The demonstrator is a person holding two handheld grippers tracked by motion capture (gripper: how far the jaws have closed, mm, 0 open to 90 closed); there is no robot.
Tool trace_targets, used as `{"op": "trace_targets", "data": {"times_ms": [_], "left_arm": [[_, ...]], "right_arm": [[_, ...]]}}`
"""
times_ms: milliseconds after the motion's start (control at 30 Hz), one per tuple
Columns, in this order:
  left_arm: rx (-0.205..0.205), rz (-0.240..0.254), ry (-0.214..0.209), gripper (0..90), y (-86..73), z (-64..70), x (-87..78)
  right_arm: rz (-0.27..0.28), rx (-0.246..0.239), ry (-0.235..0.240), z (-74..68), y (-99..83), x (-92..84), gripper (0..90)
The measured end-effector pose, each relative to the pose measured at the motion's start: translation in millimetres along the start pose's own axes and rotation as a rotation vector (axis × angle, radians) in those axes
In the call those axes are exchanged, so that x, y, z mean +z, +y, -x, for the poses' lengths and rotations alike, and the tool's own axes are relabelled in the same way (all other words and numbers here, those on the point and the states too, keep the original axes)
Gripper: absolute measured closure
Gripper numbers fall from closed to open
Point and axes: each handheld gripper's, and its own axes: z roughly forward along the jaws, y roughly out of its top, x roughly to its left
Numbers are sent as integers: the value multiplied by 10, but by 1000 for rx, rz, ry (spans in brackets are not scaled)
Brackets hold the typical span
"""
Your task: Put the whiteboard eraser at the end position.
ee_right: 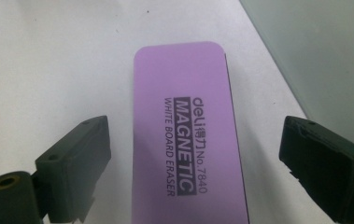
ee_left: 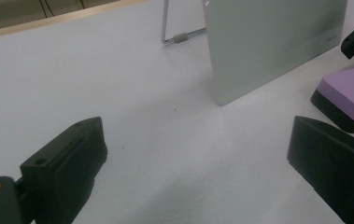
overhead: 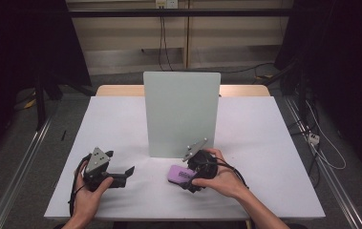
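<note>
The right gripper sits low over a purple eraser on the white table, just in front of an upright grey-green board. In the right gripper view its 2 black jaws stand wide apart, 1 on each side of the eraser, with a clear strip of table showing between each pad and the eraser's long edges. Neither pad presses on it, so the grip is released and the eraser lies flat on the table by itself. Its purple top faces up and carries printed lettering that reads "MAGNETIC" and "WHITE BOARD ERASER". The person's right hand wraps the gripper's body from the near side.

The left gripper rests near the table's front left, well apart from the eraser, held in the person's left hand. In the left gripper view its 2 jaws are spread wide with only bare table between them; they hold and touch nothing. That view shows the eraser off to the right, a purple top on a dark base, lying close to the lower corner of the board. A thin wire stand props the board from behind.
</note>
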Motion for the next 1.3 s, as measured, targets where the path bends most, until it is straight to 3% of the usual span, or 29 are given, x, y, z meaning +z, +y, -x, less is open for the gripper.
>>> {"op": "trace_targets", "data": {"times_ms": [233, 500, 600, 733, 867, 1067, 1300], "left_arm": [[-20, 8, 2, 45, -1, -10, -1], [-22, 9, 3, 45, 0, -4, 3], [-20, 8, 2, 46, -1, -5, 1], [-20, 9, 5, 45, -1, -3, -1], [-19, 9, 4, 45, 0, -8, 1], [-17, 5, -4, 46, 1, -1, 4], [-32, 7, 3, 46, -4, -8, -2]], "right_arm": [[41, 47, -29, 50, -37, -115, 88], [128, 138, -111, 115, -105, -225, 92], [159, 149, -145, 121, -138, -250, 84], [205, 180, -147, 127, -187, -299, 77], [234, 195, -185, 120, -242, -340, 88], [264, 217, -190, 107, -333, -388, 91], [334, 263, -256, 107, -499, -471, 81]]}}
